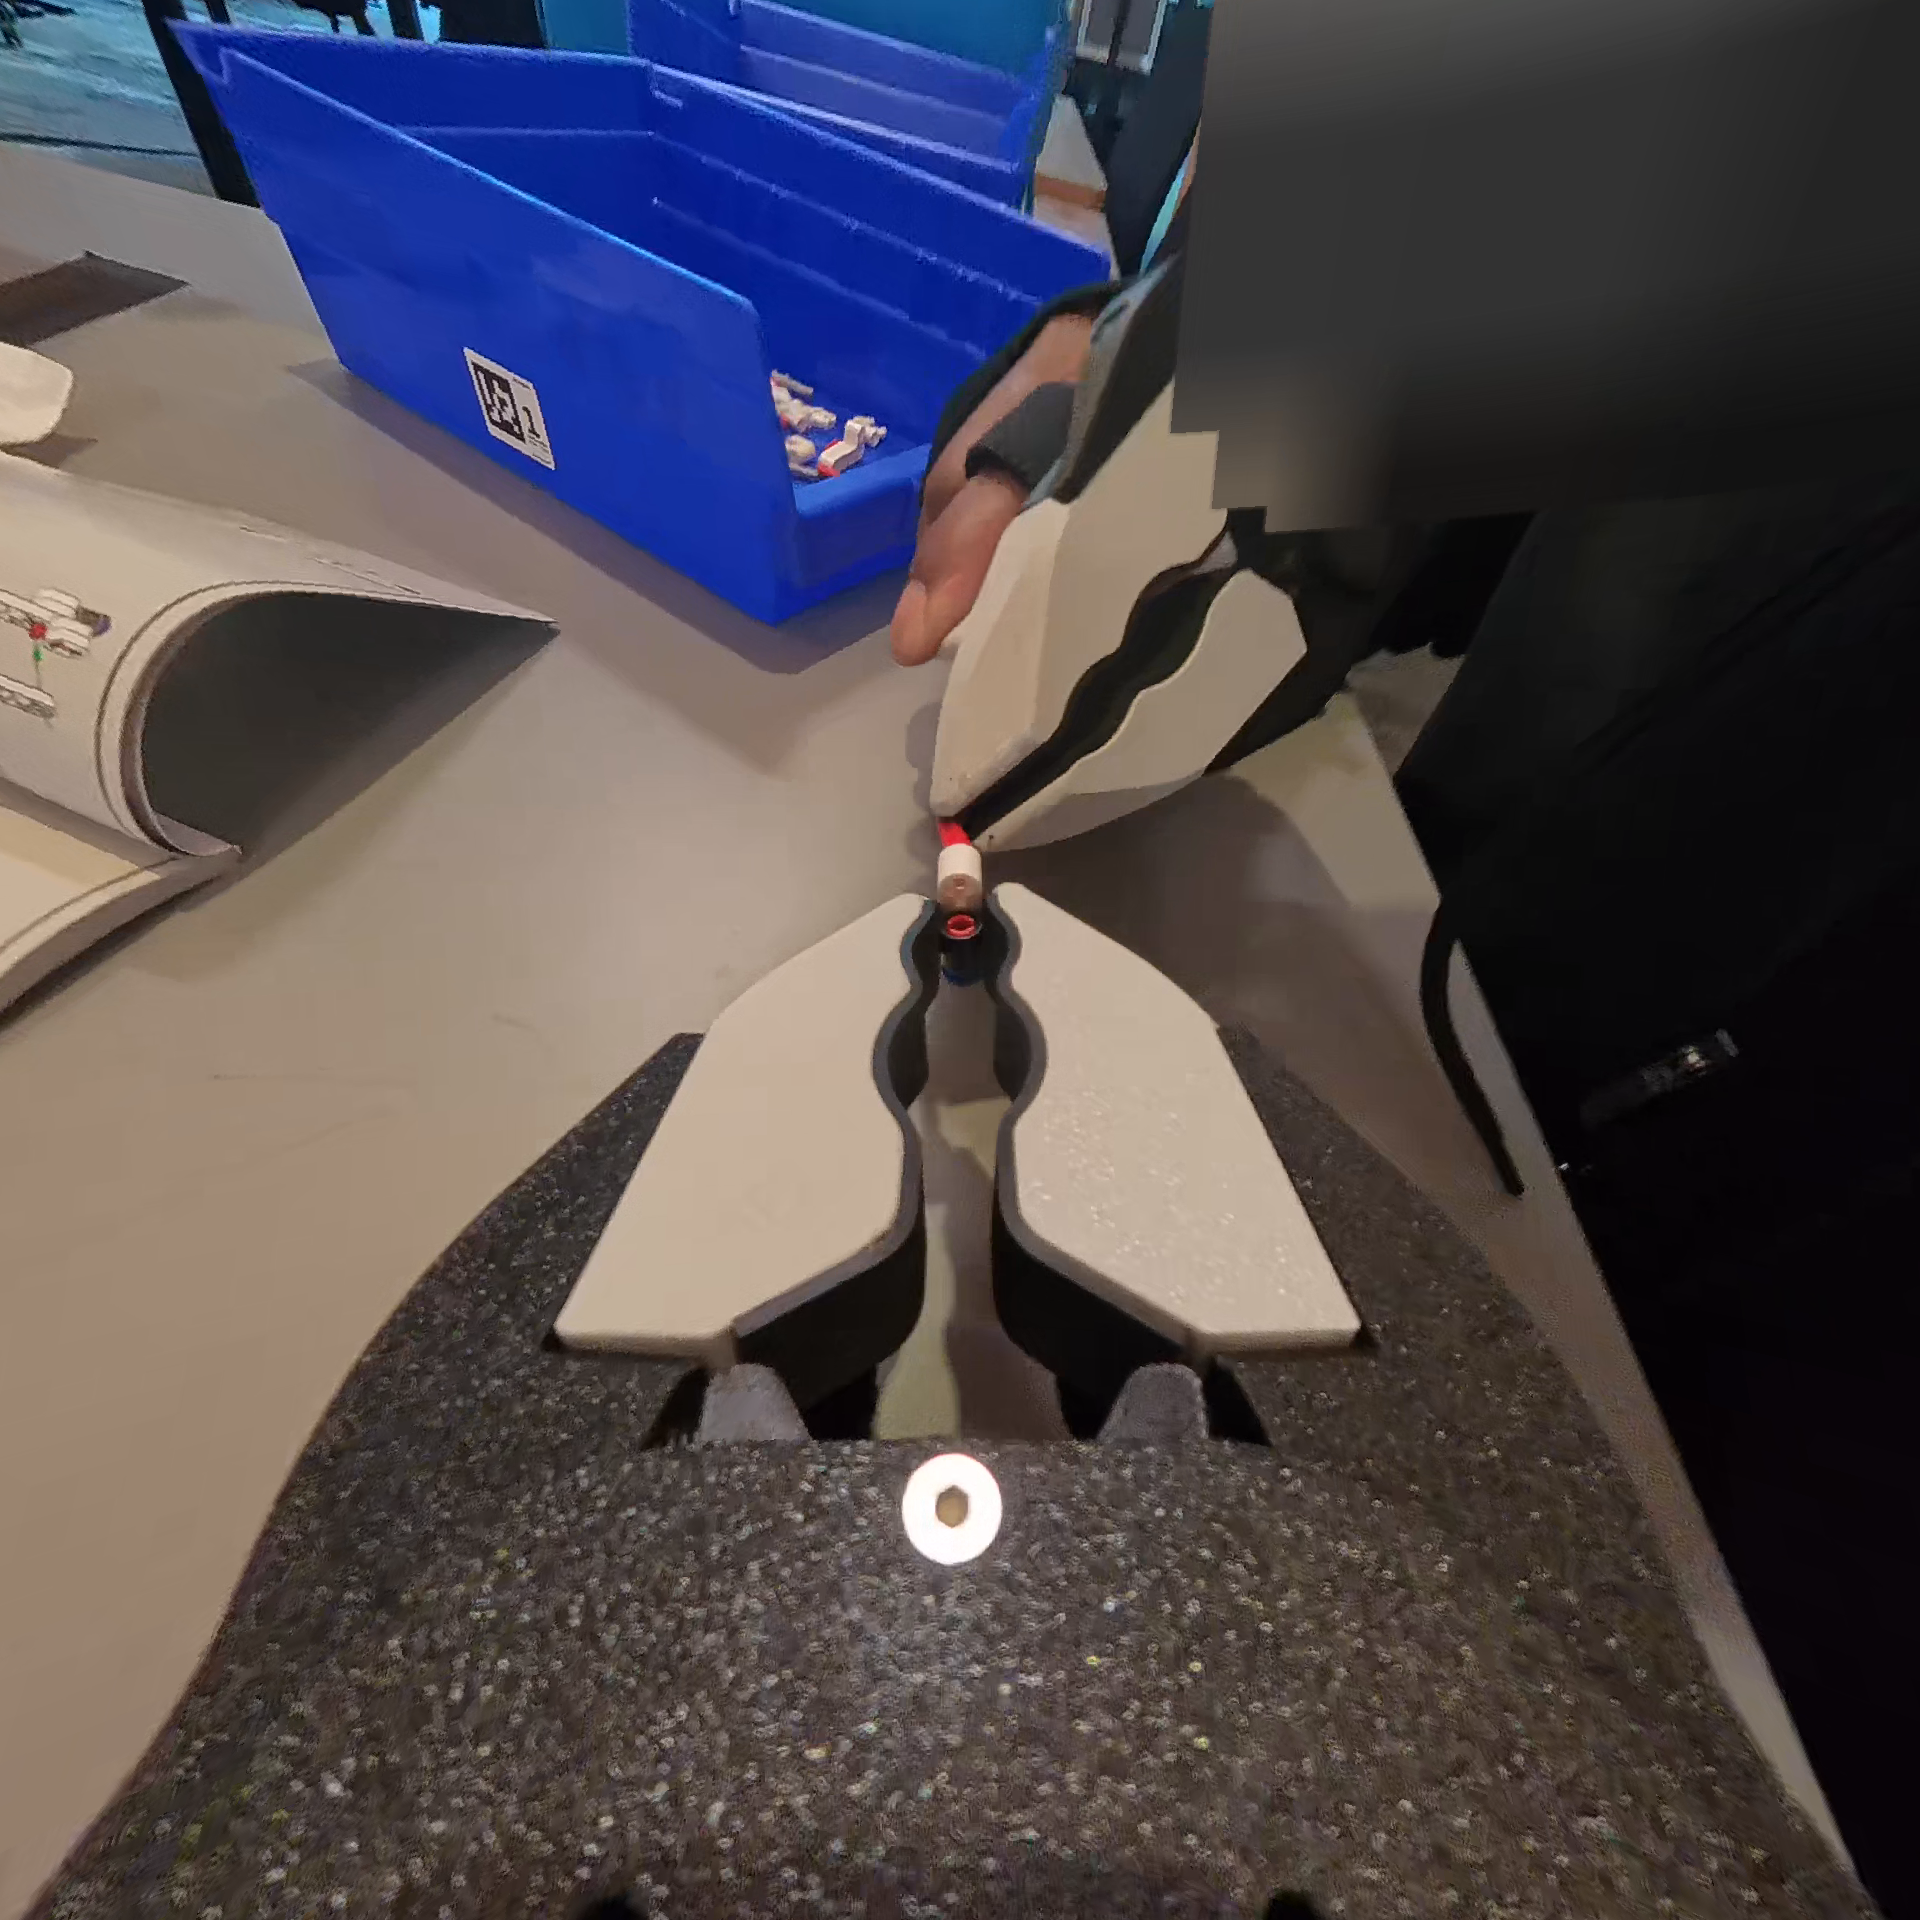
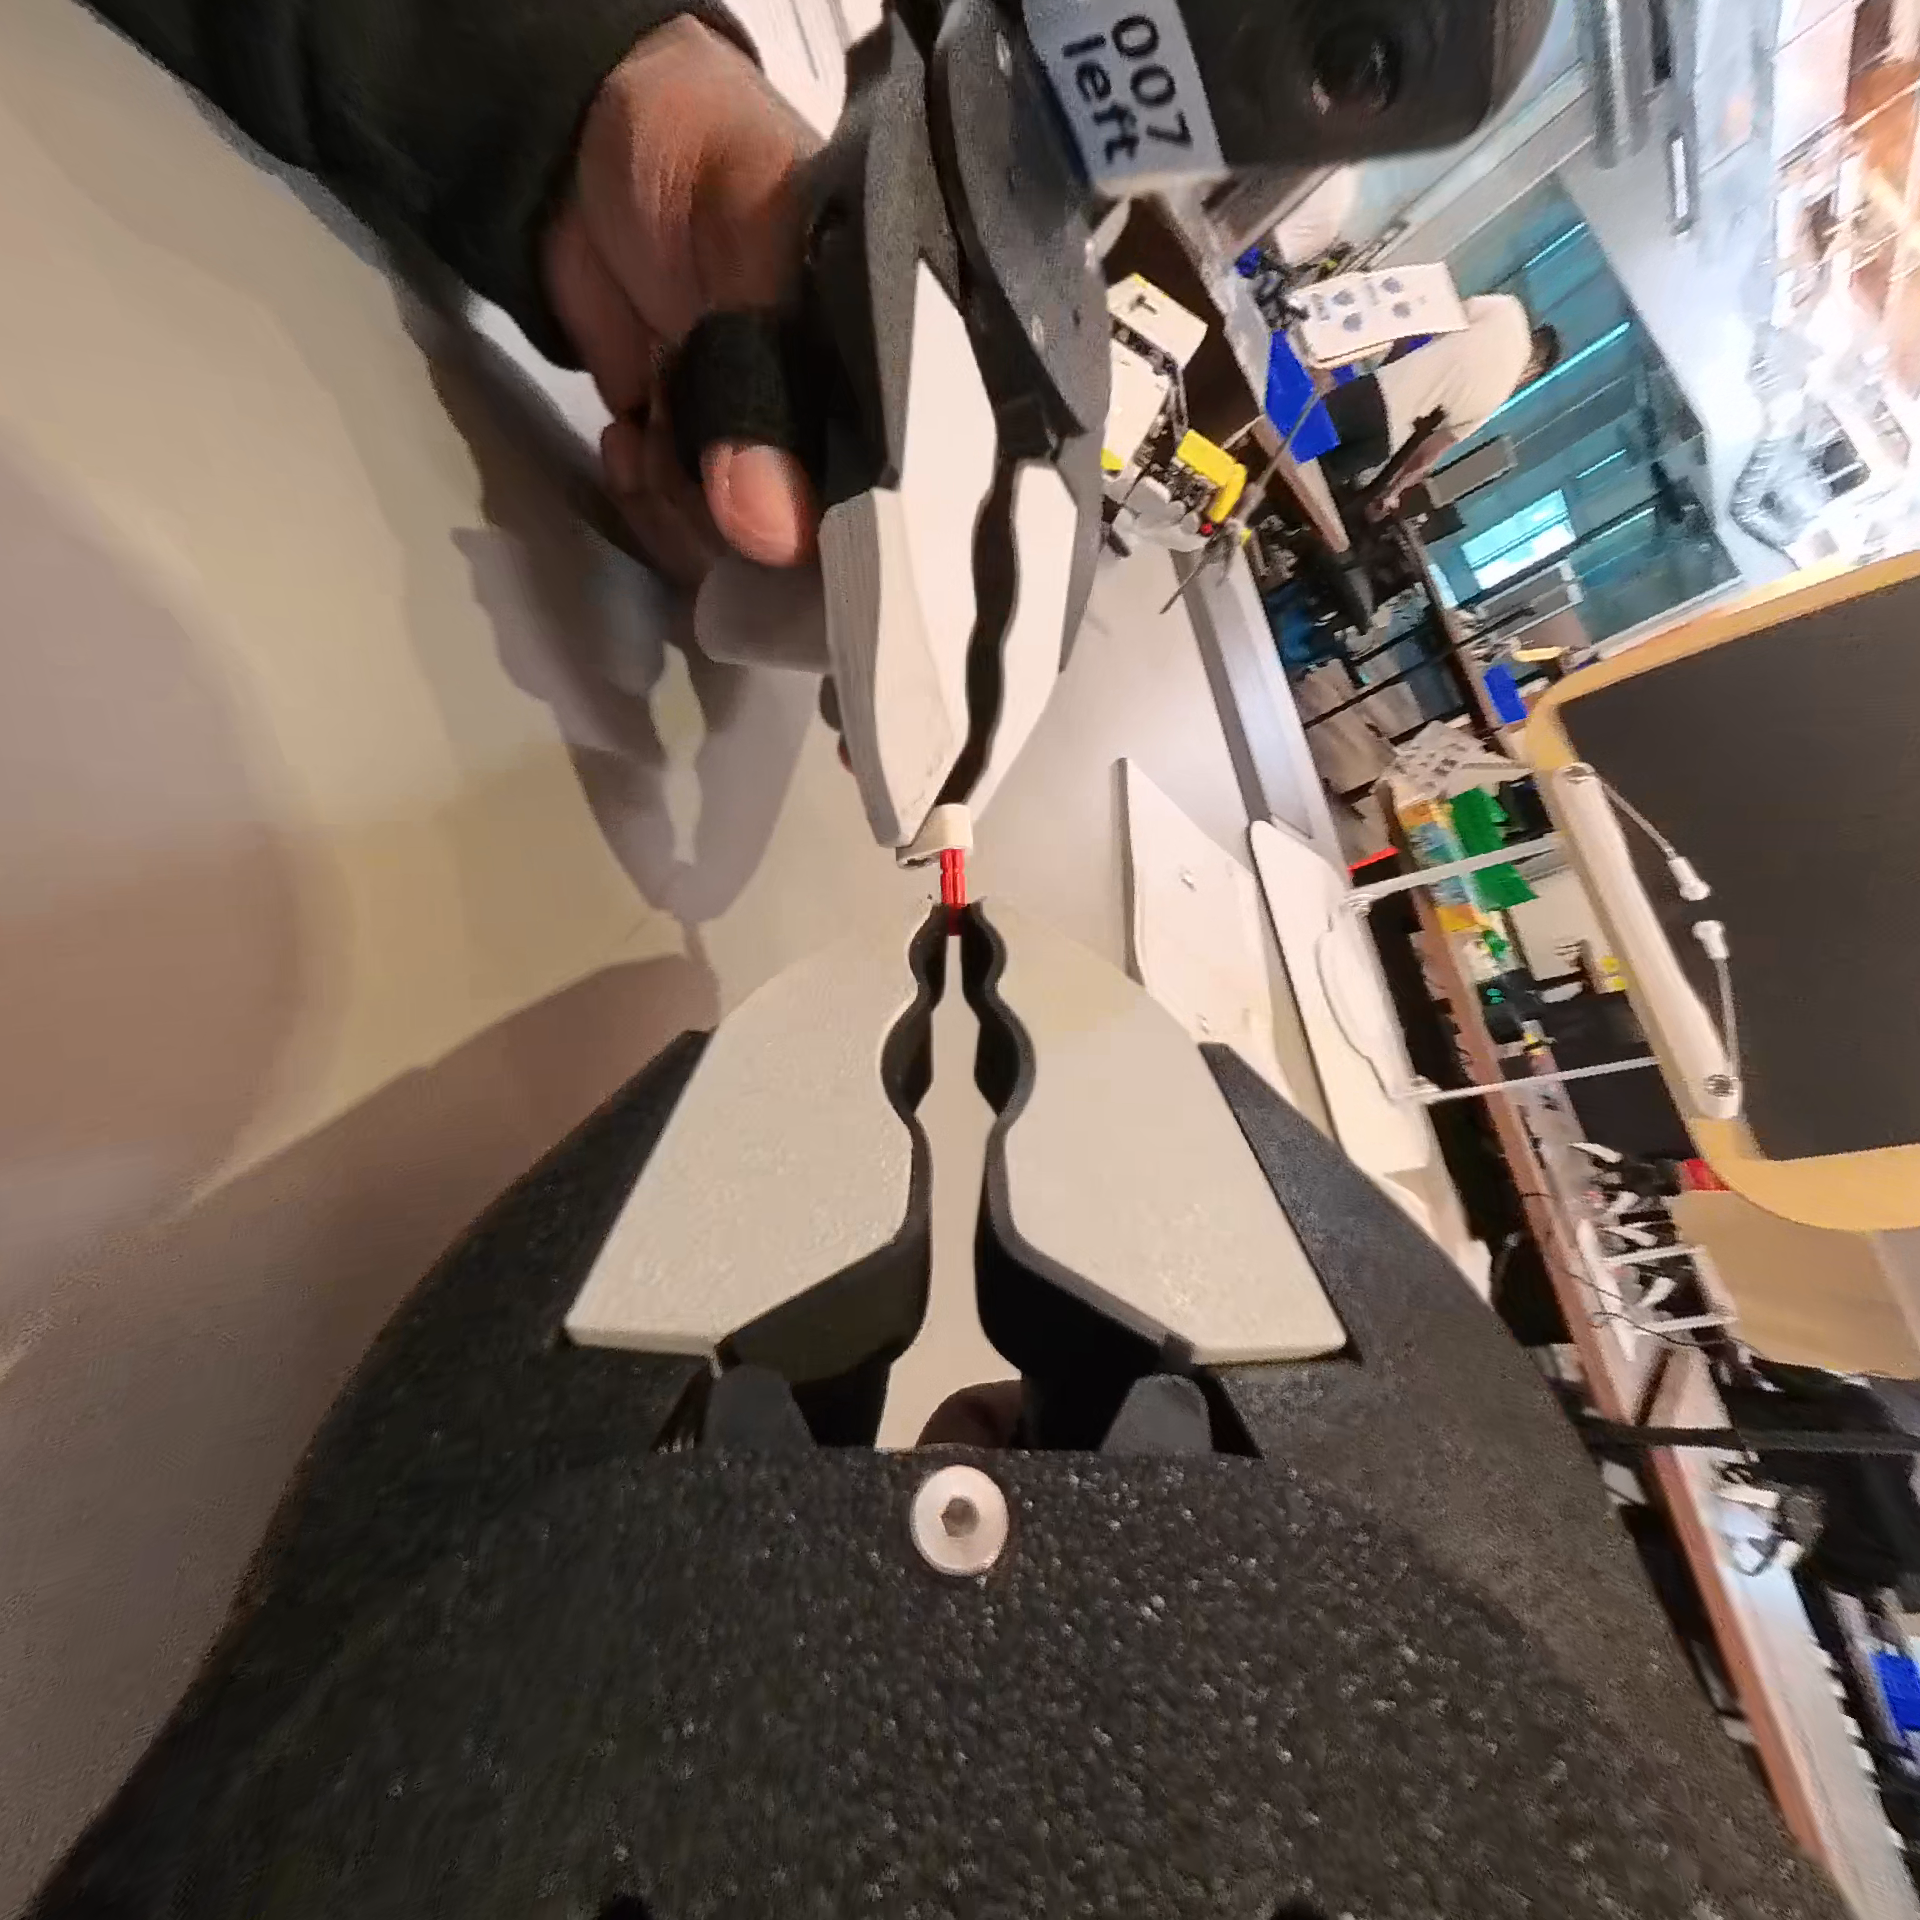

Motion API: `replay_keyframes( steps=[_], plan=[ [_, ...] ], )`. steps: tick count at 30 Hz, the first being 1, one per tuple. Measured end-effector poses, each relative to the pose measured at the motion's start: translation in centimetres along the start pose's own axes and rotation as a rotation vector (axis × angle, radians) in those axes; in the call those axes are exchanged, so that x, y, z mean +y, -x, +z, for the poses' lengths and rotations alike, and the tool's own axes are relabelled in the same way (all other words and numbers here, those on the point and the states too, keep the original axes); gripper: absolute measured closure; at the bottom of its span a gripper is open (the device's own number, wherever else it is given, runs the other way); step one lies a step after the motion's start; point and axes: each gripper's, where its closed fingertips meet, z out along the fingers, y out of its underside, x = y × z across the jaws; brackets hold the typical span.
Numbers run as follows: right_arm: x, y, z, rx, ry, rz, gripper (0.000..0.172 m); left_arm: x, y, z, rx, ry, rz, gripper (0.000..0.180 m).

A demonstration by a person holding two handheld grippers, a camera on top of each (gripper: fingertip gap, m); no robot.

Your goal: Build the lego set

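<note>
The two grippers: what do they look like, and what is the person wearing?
Each gripper, left and right, has a speckled black body with a pale screw, and two pale grey fingers with wavy, black-lined inner edges. The left gripper carries a label. The person wears dark sleeves and black finger wraps.

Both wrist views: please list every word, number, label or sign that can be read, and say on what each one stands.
I do not copy writing out; these things bear it:
White sticker with a black square code and print, on the blue bin.
Grey label with dark print, on the body of the left gripper.
Open booklet: printed drawings, words too small to read.
White sheets far behind: too small to read.
</note>
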Motion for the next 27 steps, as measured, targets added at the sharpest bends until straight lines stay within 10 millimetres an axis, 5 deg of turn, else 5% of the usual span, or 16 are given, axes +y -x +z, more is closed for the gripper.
replay_keyframes(
  steps=[8, 27],
  plan=[
    [0.6, 1.1, 0.4, -0.09, 0.028, 0.057, 0.17, 1.5, 0.3, 0.3, -0.095, 0.141, 0.182, 0.173],
    [-0.2, 1.5, 0.4, -0.126, -0.052, 0.103, 0.172, 1.2, -0.4, 0.5, 0.0, 0.061, 0.079, 0.173]
  ],
)
